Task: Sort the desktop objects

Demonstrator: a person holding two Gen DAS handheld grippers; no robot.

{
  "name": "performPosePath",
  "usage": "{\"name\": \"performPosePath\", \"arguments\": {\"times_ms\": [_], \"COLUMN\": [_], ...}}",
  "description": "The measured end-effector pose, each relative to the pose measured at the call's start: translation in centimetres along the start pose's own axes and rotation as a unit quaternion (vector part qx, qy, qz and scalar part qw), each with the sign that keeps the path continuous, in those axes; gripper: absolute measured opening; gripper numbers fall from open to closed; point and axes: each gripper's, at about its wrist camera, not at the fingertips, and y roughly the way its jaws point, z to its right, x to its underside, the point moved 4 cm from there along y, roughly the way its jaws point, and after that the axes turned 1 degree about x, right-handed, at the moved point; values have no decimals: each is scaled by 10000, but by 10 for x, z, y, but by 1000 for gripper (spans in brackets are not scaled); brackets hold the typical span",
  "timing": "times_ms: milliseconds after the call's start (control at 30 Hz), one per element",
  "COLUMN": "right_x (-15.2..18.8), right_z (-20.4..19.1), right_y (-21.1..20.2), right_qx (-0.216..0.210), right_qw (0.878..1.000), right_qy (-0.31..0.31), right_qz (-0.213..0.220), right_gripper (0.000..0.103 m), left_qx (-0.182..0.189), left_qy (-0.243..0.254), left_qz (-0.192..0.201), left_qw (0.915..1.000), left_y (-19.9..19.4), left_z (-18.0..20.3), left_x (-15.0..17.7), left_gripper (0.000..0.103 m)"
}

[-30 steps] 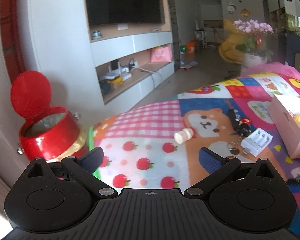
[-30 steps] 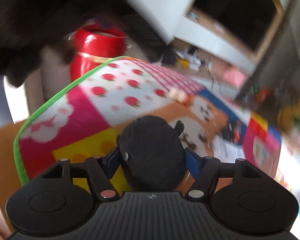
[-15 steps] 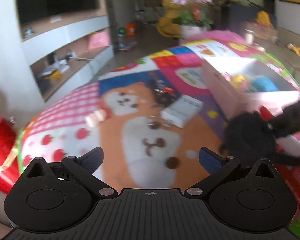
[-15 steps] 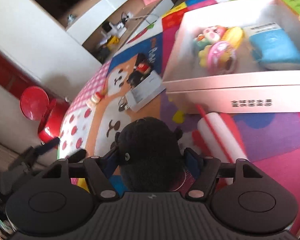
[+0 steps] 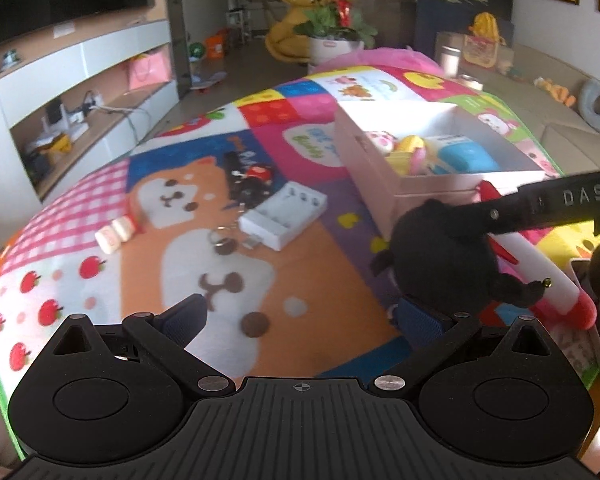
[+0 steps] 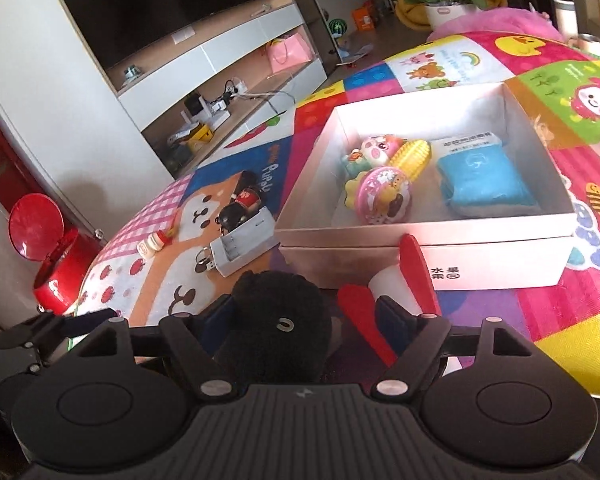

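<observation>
The right gripper [image 6: 307, 312] had just been opening its jaws, and the black plush toy [image 6: 276, 328] sat loose between them, down on the mat [image 5: 220, 264] just in front of the white box [image 6: 500, 256] and beside a red-and-white toy [image 6: 400, 280], not yet in the box. The left gripper [image 5: 300, 316] hung spread wide and empty over the mat. By the look of it the sort was partway: toys and a blue pack [image 6: 484, 184] lay in the box, while the small bottle [image 5: 114, 234], the keys [image 5: 248, 184] and the battery charger [image 5: 284, 216] waited outside.
</observation>
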Motion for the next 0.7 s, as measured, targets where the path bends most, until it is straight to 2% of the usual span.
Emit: {"name": "performPosePath", "arguments": {"times_ms": [133, 267, 300, 367, 467, 567, 700], "right_x": [0, -3, -4, -4, 2, 14, 31], "right_z": [6, 11, 13, 15, 17, 25, 41], "right_y": [-11, -40, -49, -65, -83, -89, -87], "right_qx": [-76, -39, 43, 363, 981, 1413, 1670], "right_qw": [9998, 9982, 9971, 9930, 9824, 9751, 9739], "right_qy": [77, 15, -34, -203, -646, -939, -1018], "right_qz": [153, 599, 765, 1101, 1456, 1425, 1153], "right_gripper": [79, 88, 90, 99, 103, 103, 103], "left_qx": [90, 308, 363, 486, 702, 946, 1362], "left_qy": [111, 197, 217, 251, 346, 513, 752], "left_qz": [-48, -87, -104, -126, -79, 35, 148], "left_qw": [9999, 9993, 9991, 9984, 9969, 9942, 9877], "left_y": [5, 13, 15, 20, 26, 30, 29], "left_z": [11, 25, 28, 36, 49, 61, 79], "left_x": [-1, 0, 0, 0, 0, -2, -5], "left_gripper": [103, 103, 103, 103, 103, 103, 103]}}
